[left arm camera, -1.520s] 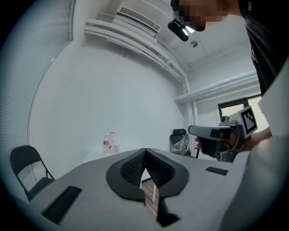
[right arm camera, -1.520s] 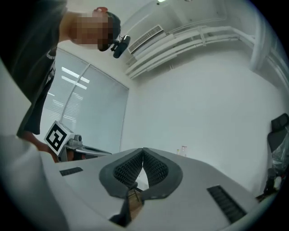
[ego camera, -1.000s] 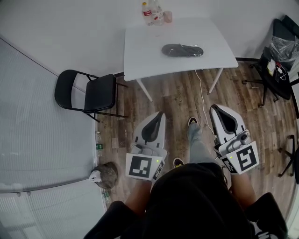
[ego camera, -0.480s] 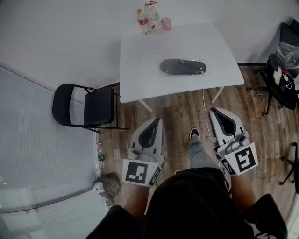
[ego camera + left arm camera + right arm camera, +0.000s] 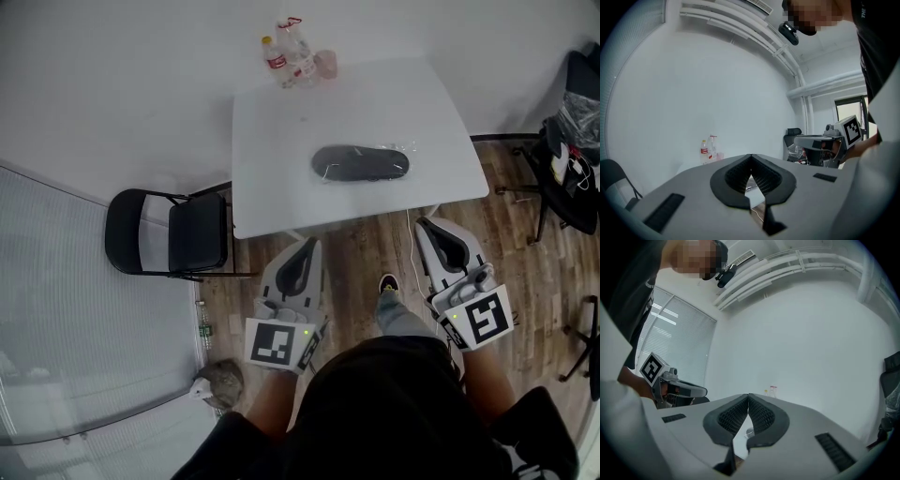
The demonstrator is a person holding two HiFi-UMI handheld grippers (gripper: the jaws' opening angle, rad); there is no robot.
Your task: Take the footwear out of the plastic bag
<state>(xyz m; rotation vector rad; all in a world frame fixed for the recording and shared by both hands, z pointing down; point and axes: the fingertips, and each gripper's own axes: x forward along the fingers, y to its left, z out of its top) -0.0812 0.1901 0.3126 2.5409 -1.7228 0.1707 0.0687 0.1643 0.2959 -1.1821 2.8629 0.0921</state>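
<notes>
1. You are closing in on the tabletop [image 5: 272, 187]. In the head view its near edge has slid lower in the frame than a moment ago and now sits just above both tips.
2. The left tongs [image 5: 311, 246] and right tongs [image 5: 427, 225] are each pressed together on nothing, side by side at lower centre.
3. The footwear [image 5: 361, 163], dark and flat, lies inside the clear plastic bag [image 5: 405, 156] mid-tabletop, at upper centre, untouched.
4. So this is only the approach. The bag looks nearly within reach, and you must part the tongs before gripping anything.

Left gripper [image 5: 313, 243] and right gripper [image 5: 421, 222] neared the table [image 5: 281, 178].
</notes>
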